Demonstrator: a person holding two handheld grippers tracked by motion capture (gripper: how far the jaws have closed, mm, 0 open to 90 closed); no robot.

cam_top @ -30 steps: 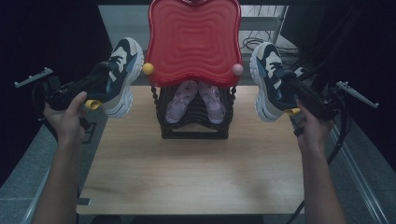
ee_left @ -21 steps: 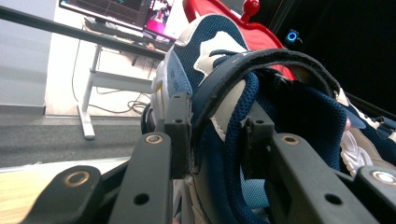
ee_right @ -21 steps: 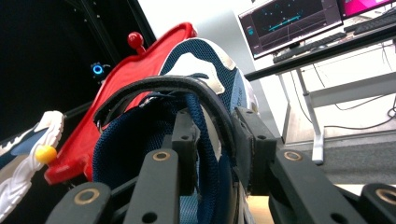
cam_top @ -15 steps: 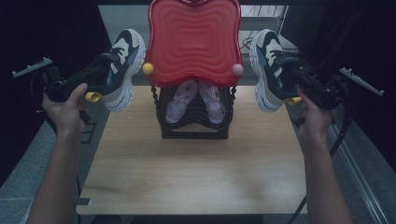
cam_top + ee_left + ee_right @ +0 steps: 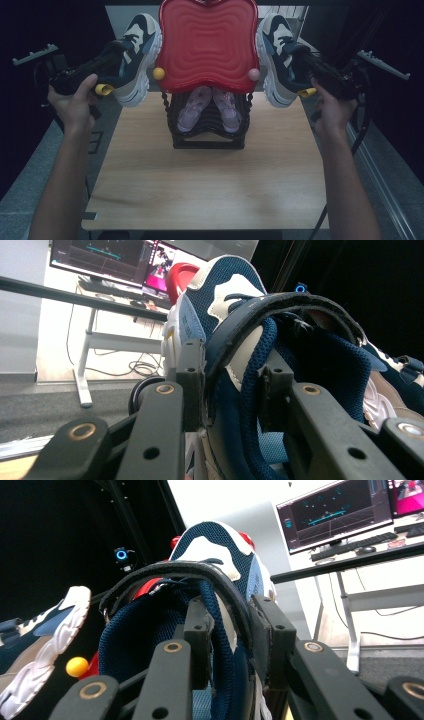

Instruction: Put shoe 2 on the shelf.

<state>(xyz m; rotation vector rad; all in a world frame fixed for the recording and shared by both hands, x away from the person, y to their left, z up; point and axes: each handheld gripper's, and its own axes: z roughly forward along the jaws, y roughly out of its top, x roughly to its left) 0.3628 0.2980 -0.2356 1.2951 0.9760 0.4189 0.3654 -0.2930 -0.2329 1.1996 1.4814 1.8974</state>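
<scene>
Two navy, white and beige sneakers hang in the air on either side of a red wavy-topped rack [image 5: 207, 45]. My left gripper [image 5: 117, 57] is shut on the collar of the left sneaker [image 5: 135, 55]; in the left gripper view its jaws pinch the padded collar wall of that sneaker [image 5: 240, 340]. My right gripper [image 5: 300, 55] is shut on the collar of the right sneaker [image 5: 277, 55], whose collar wall [image 5: 220, 605] sits clamped between the jaws. The left sneaker [image 5: 40, 635] also appears in the right gripper view, at lower left.
The black rack [image 5: 207, 125] under the red top holds a pair of small pink shoes [image 5: 210, 105] at the back of the wooden table [image 5: 210, 185]. Yellow [image 5: 158, 73] and pink [image 5: 254, 74] knobs stick out at the red top's corners. Monitors [image 5: 335, 510] stand behind.
Both hands have lifted their sneakers higher beside the red top, and slightly outward. Grips look the same.
</scene>
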